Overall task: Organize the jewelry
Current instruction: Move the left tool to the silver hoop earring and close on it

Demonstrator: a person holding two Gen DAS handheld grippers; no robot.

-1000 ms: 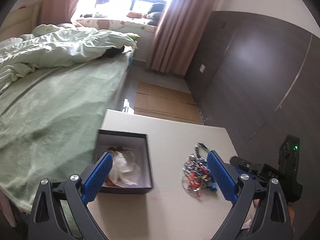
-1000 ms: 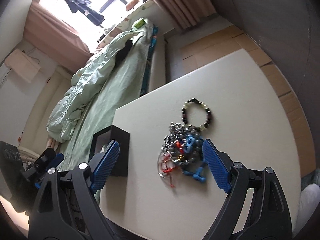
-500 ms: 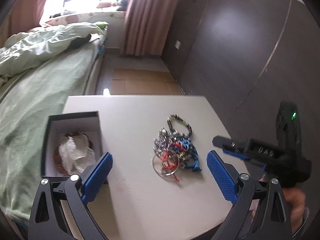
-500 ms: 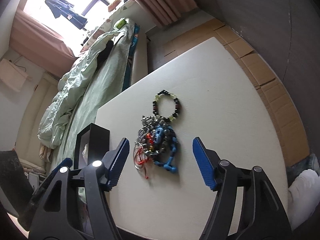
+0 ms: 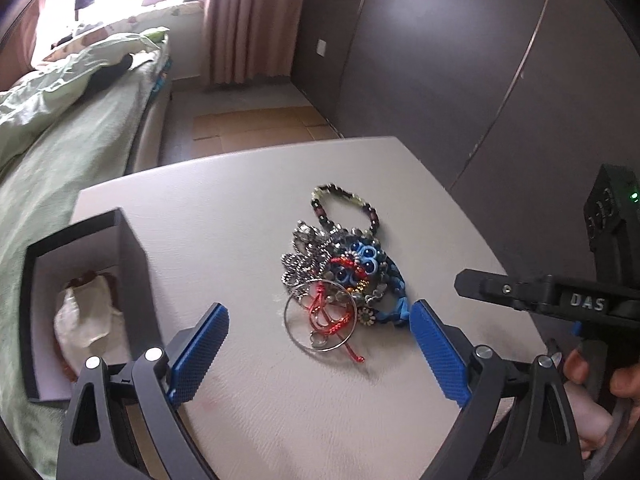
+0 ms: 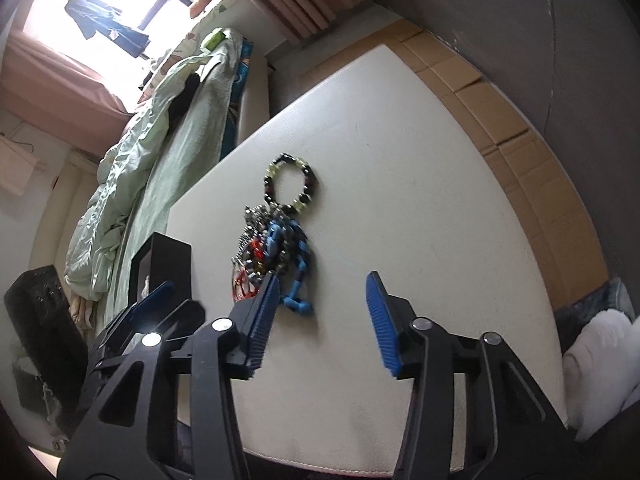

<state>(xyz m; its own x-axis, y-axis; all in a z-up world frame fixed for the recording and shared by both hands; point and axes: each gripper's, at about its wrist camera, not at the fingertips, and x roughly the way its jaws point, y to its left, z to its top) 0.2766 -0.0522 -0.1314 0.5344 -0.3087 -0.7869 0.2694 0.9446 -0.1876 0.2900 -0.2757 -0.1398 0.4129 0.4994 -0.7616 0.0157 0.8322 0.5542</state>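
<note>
A tangled pile of jewelry (image 5: 340, 276) lies mid-table on the white tabletop (image 5: 240, 216): a dark beaded bracelet (image 5: 320, 212) at its far end, silver chains, a blue link chain, a wire ring with red cord. My left gripper (image 5: 320, 312) hovers open, its fingers either side of the pile's near end. To the left stands a black box (image 5: 136, 280) with crumpled white paper (image 5: 88, 320) inside. My right gripper (image 6: 322, 284) is closing just short of the pile (image 6: 276, 248). The blue chain's end (image 6: 298, 304) shows beside its left finger, untouched.
A bed with a green blanket (image 5: 60, 152) runs along the table's left side. Dark wardrobe doors (image 5: 480, 80) stand to the right. Cardboard sheets (image 6: 500, 120) cover the floor beyond the table. A hand (image 5: 580, 364) holds the right gripper's black housing (image 5: 580, 300).
The left gripper swung right and came down, so the pile now sits between its fingers instead of the box. The right gripper's jaws narrowed and it edged closer to the pile.
</note>
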